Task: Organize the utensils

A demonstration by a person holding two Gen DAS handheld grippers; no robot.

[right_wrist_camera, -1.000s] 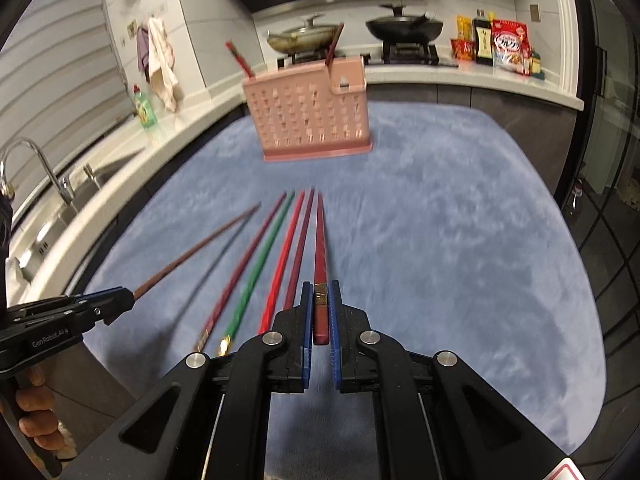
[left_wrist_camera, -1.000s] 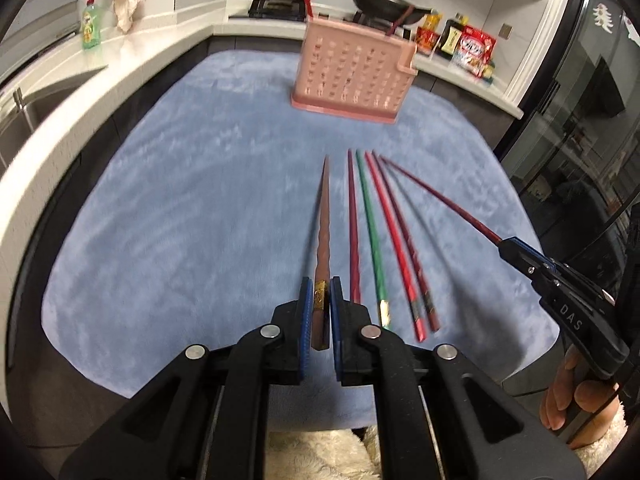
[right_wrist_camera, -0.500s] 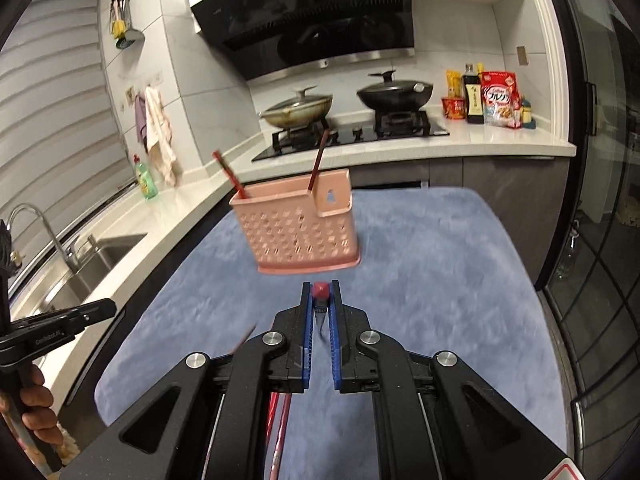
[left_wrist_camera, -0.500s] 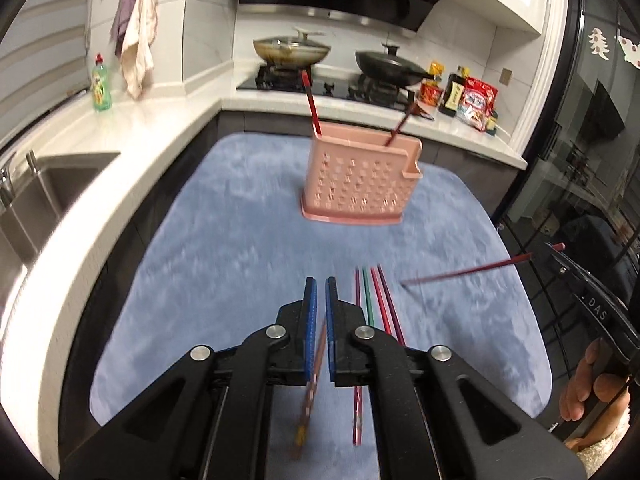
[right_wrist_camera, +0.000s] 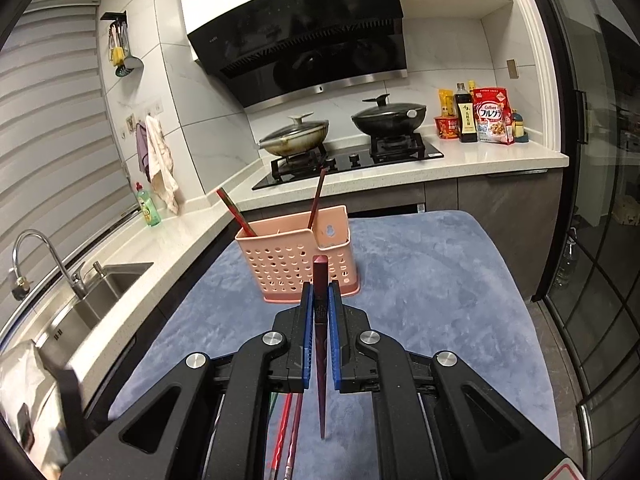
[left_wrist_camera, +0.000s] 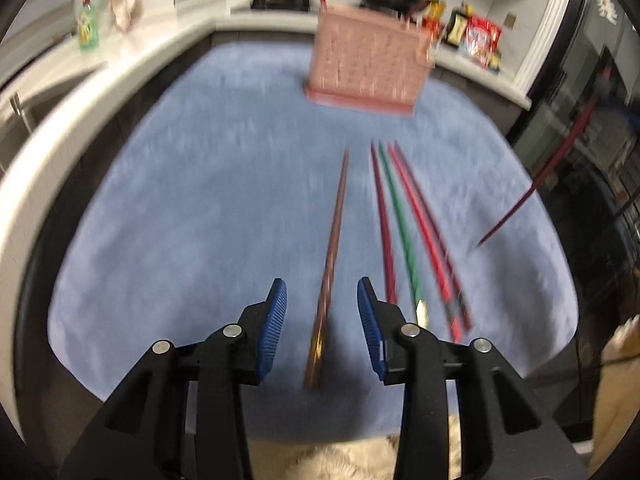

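Your right claw point(right_wrist_camera: 321, 296) grips a dark red chopstick point(right_wrist_camera: 320, 360) upright before the pink basket point(right_wrist_camera: 296, 260). Your left claw point(left_wrist_camera: 322, 304), released, straddles a brown chopstick point(left_wrist_camera: 332, 248) on the blue mat point(left_wrist_camera: 200, 220) nearer you; motion blur smears that view.

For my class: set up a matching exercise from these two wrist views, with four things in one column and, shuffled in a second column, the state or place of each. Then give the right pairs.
Things
1. left gripper
2. right gripper
3. brown chopstick
4. pink utensil basket

States or places
A. stands on the blue mat with two chopsticks leaning in it
B. shut on a dark red chopstick, tip pointing down
C. open, jaws apart
D. lies on the blue mat, between open jaws

Pairs: 1-C, 2-B, 3-D, 4-A
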